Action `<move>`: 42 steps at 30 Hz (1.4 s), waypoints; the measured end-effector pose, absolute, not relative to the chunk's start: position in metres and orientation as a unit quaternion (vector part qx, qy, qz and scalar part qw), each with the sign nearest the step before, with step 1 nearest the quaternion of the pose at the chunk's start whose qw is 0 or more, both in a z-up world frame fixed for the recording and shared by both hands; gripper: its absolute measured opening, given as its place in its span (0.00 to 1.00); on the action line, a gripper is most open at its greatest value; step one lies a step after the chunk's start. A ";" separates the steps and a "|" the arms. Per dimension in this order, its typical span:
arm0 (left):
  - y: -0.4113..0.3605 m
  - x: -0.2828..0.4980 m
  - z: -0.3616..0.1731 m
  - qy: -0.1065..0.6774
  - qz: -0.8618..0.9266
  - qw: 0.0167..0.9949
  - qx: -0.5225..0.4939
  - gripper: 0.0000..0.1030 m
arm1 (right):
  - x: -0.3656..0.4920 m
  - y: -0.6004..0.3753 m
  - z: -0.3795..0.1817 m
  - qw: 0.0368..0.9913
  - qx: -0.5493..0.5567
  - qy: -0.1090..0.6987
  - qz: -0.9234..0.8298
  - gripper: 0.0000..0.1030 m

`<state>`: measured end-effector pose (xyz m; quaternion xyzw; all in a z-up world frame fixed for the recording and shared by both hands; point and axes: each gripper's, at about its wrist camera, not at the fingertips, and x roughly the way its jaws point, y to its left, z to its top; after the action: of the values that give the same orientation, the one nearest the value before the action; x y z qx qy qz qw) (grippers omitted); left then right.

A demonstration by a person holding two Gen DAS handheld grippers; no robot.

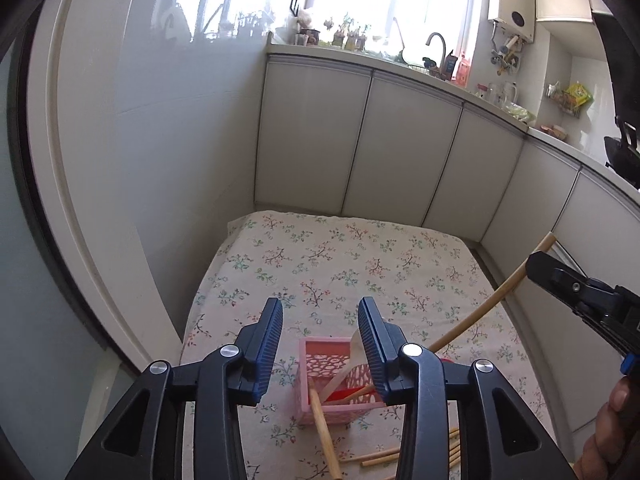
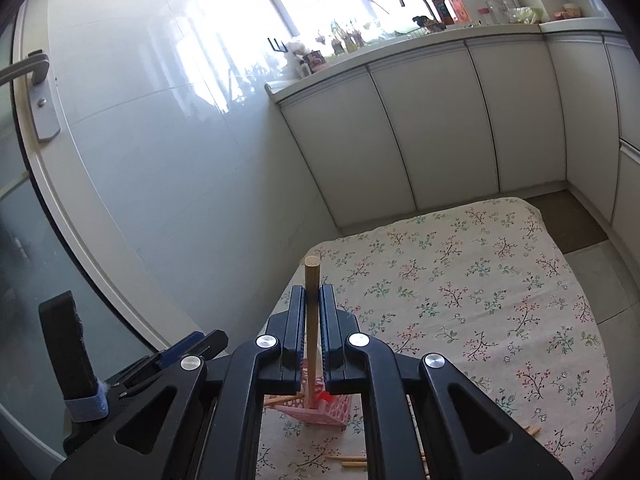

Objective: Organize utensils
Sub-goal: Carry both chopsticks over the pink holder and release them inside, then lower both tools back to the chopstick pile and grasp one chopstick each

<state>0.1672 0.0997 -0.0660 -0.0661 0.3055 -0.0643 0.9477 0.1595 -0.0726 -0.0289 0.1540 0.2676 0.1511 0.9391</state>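
1. I see a table under a floral cream cloth (image 1: pixel 340 256), white cabinet doors (image 1: pixel 404 152) behind it.
2. My left gripper (image 1: pixel 320 312) hangs above the pink perforated plastic basket (image 1: pixel 320 364); its jaws stand apart with nothing between them.
3. My right gripper (image 2: pixel 312 300) is clamped on a long round wooden stick (image 2: pixel 311 280), held upright over that basket.
4. In the basket lean a pale wooden spatula (image 1: pixel 348 360) and another wooden handle (image 1: pixel 324 432).
5. Loose wooden sticks (image 1: pixel 380 456) lie on the cloth beside the basket.
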 end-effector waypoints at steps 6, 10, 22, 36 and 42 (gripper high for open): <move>0.101 0.165 -0.066 0.314 -0.067 0.945 -0.069 0.50 | 0.163 -0.065 -0.036 0.929 0.160 0.287 0.174 0.12; 0.100 0.160 -0.063 0.314 -0.066 0.945 -0.069 0.55 | 0.154 -0.077 -0.029 0.927 0.172 0.285 0.173 0.26; 0.067 0.124 -0.049 0.323 -0.098 0.941 -0.031 0.76 | 0.111 -0.146 -0.012 0.925 0.180 0.312 0.120 0.43; -0.002 0.094 -0.060 0.361 -0.180 0.915 0.023 0.83 | 0.075 -0.213 -0.036 0.904 0.177 0.385 0.052 0.60; -0.041 0.090 -0.077 0.392 -0.224 0.890 0.068 0.83 | 0.074 -0.238 -0.057 0.883 0.188 0.429 0.014 0.62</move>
<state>0.0897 -0.0415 -0.0772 0.0683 0.3922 -0.2237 0.8896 0.0738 -0.2377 -0.0571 0.1880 0.4293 0.0145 0.8833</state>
